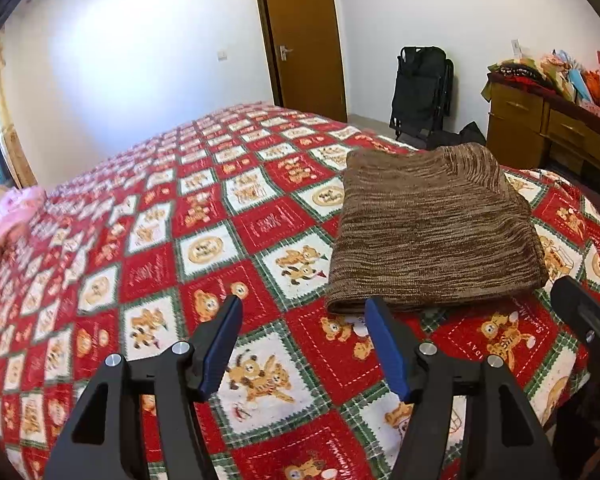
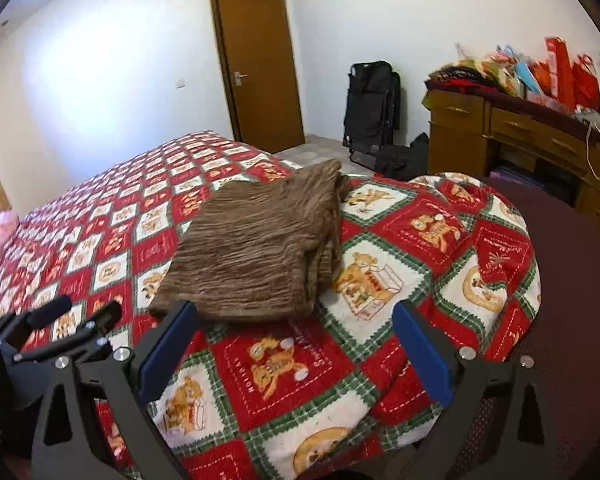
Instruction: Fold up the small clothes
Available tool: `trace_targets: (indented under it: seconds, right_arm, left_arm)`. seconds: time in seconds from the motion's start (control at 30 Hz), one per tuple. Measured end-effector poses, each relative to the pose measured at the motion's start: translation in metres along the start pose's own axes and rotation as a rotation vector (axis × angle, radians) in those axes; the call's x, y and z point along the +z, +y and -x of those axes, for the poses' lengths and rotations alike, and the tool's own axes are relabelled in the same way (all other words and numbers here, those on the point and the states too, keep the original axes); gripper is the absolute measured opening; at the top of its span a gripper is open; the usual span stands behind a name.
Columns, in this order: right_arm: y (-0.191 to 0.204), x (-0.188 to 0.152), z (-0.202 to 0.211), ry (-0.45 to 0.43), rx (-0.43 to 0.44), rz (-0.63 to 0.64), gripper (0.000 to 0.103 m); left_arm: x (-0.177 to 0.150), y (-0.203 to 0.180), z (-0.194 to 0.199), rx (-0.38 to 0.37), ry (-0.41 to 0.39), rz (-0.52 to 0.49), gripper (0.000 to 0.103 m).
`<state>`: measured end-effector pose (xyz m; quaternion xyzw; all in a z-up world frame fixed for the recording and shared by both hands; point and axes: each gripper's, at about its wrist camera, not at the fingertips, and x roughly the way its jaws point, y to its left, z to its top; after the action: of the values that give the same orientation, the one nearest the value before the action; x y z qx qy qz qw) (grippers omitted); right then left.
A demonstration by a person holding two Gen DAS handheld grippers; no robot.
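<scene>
A folded brown knit garment [image 1: 432, 228] is lying flat on a bed covered by a red, white and green patchwork quilt [image 1: 204, 240] printed with teddy bears, near the quilt's right-hand edge. In the left wrist view, the left tongs [image 1: 304, 312] are hovering just short of the garment's near edge, the blue-padded fingers [image 1: 384, 344] standing apart with only quilt showing between them and nothing being gripped. The right tongs [image 2: 296, 316] are likewise hanging released in their own view, the jaws spread wide, the garment's near hem sitting just beyond the left pad without being pinched. Each device is showing at the edge of the other's view, the left one low on the left of the right wrist picture.

Behind the bed, a brown wooden door [image 1: 304, 40] is standing shut in a white wall, a black folded chair [image 1: 420, 88] is leaning beside it, and a wooden dresser [image 2: 500, 128] is carrying heaped cloth and bright red and orange bags [image 2: 560, 72]. Something pink [image 1: 12, 212] is lying blurred at the far left edge of the bed.
</scene>
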<state>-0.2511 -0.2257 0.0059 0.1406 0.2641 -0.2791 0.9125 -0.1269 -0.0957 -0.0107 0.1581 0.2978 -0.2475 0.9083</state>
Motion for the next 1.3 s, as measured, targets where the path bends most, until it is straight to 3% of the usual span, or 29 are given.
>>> trace_targets:
  seconds: [0.13, 0.57, 0.87, 1.3]
  right_arm:
    - [0.007, -0.001, 0.006, -0.012, 0.009, 0.031, 0.1]
    - [-0.005, 0.002, 0.022, -0.033, -0.027, 0.004, 0.1]
    - [-0.009, 0.004, 0.025, -0.046, -0.04, -0.009, 0.1]
    - [-0.015, 0.005, 0.021, -0.035, -0.038, -0.03, 0.1]
  left_arm:
    - [0.0, -0.001, 0.009, 0.021, -0.032, -0.008, 0.068]
    - [0.001, -0.003, 0.022, -0.024, -0.039, 0.01, 0.071]
    - [0.002, -0.013, 0.039, -0.004, -0.093, -0.046, 0.071]
    - [0.002, -0.018, 0.038, 0.013, -0.089, -0.056, 0.071]
